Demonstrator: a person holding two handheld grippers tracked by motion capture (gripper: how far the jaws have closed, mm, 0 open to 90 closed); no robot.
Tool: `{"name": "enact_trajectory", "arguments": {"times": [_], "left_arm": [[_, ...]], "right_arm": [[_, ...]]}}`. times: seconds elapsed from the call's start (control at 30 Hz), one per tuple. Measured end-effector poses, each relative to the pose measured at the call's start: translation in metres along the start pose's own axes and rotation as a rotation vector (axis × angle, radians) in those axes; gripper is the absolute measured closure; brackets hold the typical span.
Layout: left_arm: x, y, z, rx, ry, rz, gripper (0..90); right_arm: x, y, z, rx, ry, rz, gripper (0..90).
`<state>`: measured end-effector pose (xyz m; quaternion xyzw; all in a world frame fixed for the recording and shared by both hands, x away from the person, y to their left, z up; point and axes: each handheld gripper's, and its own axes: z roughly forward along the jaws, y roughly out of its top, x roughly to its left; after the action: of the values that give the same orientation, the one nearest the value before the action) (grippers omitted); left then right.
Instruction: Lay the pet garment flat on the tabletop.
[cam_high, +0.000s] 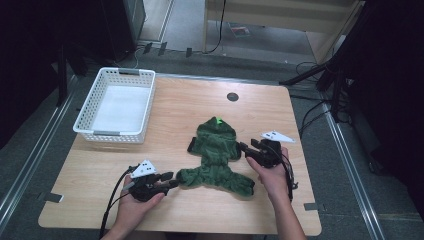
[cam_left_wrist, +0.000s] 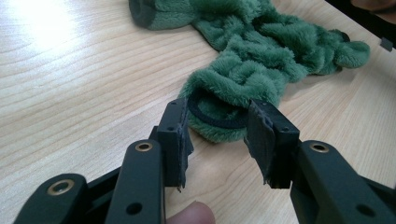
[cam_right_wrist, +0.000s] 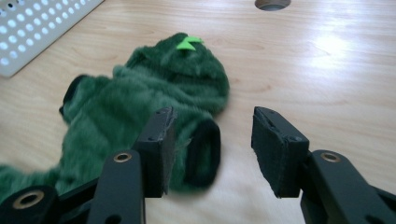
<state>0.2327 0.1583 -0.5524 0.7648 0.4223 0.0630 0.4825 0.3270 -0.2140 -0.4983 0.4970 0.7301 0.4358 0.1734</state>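
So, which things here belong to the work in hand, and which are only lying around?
In use:
- green plush garment, spread flat on the table
- left tongs, open at one cuff
- right tongs, open at the opposite cuff

Lying about:
- white basket, standing apart at the table's far left
- round hole in the tabletop

Lit brightly from overhead across the wooden table (cam_high: 175, 200), dark and murky beyond its edges toward 9 and 3 o'clock. Blown-out white glare at 11 o'clock in the left gripper view, a softer hot spot at 2 o'clock in the right gripper view. Soft blur over the green fleece garment (cam_right_wrist: 140, 107) there (pile smeared, no texture). Sharper fleece in the left gripper view, short shadow beneath. Slightly soft and grainy from above.
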Motion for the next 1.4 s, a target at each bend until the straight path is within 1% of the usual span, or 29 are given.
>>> {"name": "enact_trajectory", "arguments": {"times": [0.1, 0.13, 0.2, 0.3, 0.37, 0.4, 0.43, 0.47, 0.57, 0.63, 0.77, 0.8, 0.83, 0.87, 0.9, 0.93, 0.97, 1.0, 1.03, 1.07, 1.1, 1.13, 1.23, 1.27, 1.3, 1.33, 1.37, 1.4], "left_arm": [[0.0, 0.0, 0.001, -0.001, 0.0, -0.003, 59.8], [0.0, 0.0, 0.001, 0.0, -0.001, -0.001, 59.9], [0.0, 0.0, 0.001, 0.004, -0.005, -0.002, 60.7], [0.0, 0.0, 0.001, 0.003, -0.002, 0.005, 61.2], [0.0, 0.0, 0.0, -0.001, 0.0, 0.003, 61.3], [0.0, 0.0, -0.001, -0.002, -0.002, 0.003, 61.2], [0.001, 0.0, -0.002, -0.007, -0.001, 0.002, 61.1], [0.001, 0.0, -0.003, -0.009, -0.003, -0.002, 61.1], [0.002, 0.0, -0.008, -0.027, 0.0, 0.0, 60.3], [0.003, 0.0, -0.012, -0.041, 0.008, 0.001, 59.4], [0.008, 0.001, -0.023, -0.07, 0.018, -0.008, 56.8], [0.01, 0.001, -0.025, -0.077, 0.02, -0.014, 56.5], [0.015, 0.0, -0.032, -0.085, 0.032, -0.022, 55.7], [0.015, 0.0, -0.032, -0.085, 0.032, -0.022, 55.1], [0.021, -0.001, -0.041, -0.102, 0.048, -0.031, 54.6], [0.021, -0.001, -0.041, -0.102, 0.048, -0.031, 53.7], [0.024, -0.003, -0.045, -0.111, 0.06, -0.034, 53.7], [0.028, -0.004, -0.051, -0.118, 0.074, -0.034, 51.6], [0.032, -0.006, -0.056, -0.134, 0.084, -0.038, 51.6], [0.04, -0.009, -0.067, -0.158, 0.102, -0.057, 49.6], [0.04, -0.009, -0.067, -0.158, 0.102, -0.057, 48.4], [0.044, -0.011, -0.072, -0.171, 0.117, -0.061, 48.4], [0.055, -0.017, -0.088, -0.203, 0.163, -0.07, 43.8], [0.058, -0.019, -0.093, -0.216, 0.173, -0.082, 41.8], [0.062, -0.021, -0.098, -0.22, 0.185, -0.084, 39.6], [0.065, -0.023, -0.103, -0.227, 0.209, -0.09, 35.8], [0.072, -0.027, -0.113, -0.231, 0.25, -0.105, 28.0], [0.076, -0.03, -0.118, -0.24, 0.264, -0.112, 26.2]], "right_arm": [[-0.006, -0.012, -0.016, -0.021, 0.0, -0.007, 47.8], [-0.008, -0.016, -0.021, -0.028, -0.004, -0.002, 47.1], [-0.014, -0.025, -0.03, -0.045, -0.004, 0.012, 45.0], [-0.022, -0.038, -0.041, -0.054, -0.03, 0.033, 39.4], [-0.027, -0.044, -0.049, -0.06, -0.038, 0.055, 35.7], [-0.029, -0.048, -0.053, -0.06, -0.042, 0.064, 33.2], [-0.034, -0.055, -0.061, -0.057, -0.062, 0.076, 28.4], [-0.034, -0.055, -0.061, -0.057, -0.062, 0.076, 28.4], [-0.04, -0.067, -0.071, -0.043, -0.092, 0.085, 21.4], [-0.044, -0.074, -0.077, -0.028, -0.11, 0.08, 17.9], [-0.052, -0.087, -0.088, -0.011, -0.135, 0.081, 15.2], [-0.054, -0.09, -0.09, -0.012, -0.139, 0.08, 15.1], [-0.058, -0.095, -0.095, -0.008, -0.151, 0.083, 14.2], [-0.058, -0.095, -0.095, -0.008, -0.151, 0.083, 14.2], [-0.061, -0.099, -0.099, -0.012, -0.158, 0.087, 13.9], [-0.061, -0.099, -0.099, -0.012, -0.158, 0.087, 13.9], [-0.063, -0.101, -0.101, -0.011, -0.16, 0.092, 13.4], [-0.066, -0.105, -0.104, -0.015, -0.165, 0.091, 13.2], [-0.066, -0.105, -0.104, -0.015, -0.165, 0.091, 13.2], [-0.068, -0.109, -0.107, -0.011, -0.174, 0.1, 12.7], [-0.068, -0.109, -0.107, -0.011, -0.174, 0.1, 12.7], [-0.07, -0.111, -0.108, -0.011, -0.18, 0.102, 12.0], [-0.073, -0.114, -0.112, -0.009, -0.192, 0.107, 9.5], [-0.073, -0.115, -0.113, -0.011, -0.193, 0.109, 8.7], [-0.073, -0.116, -0.114, -0.012, -0.193, 0.103, 8.1], [-0.073, -0.117, -0.115, -0.016, -0.194, 0.102, 7.7], [-0.073, -0.117, -0.116, -0.019, -0.192, 0.104, 7.4], [-0.073, -0.117, -0.117, -0.019, -0.195, 0.103, 7.0]]}}
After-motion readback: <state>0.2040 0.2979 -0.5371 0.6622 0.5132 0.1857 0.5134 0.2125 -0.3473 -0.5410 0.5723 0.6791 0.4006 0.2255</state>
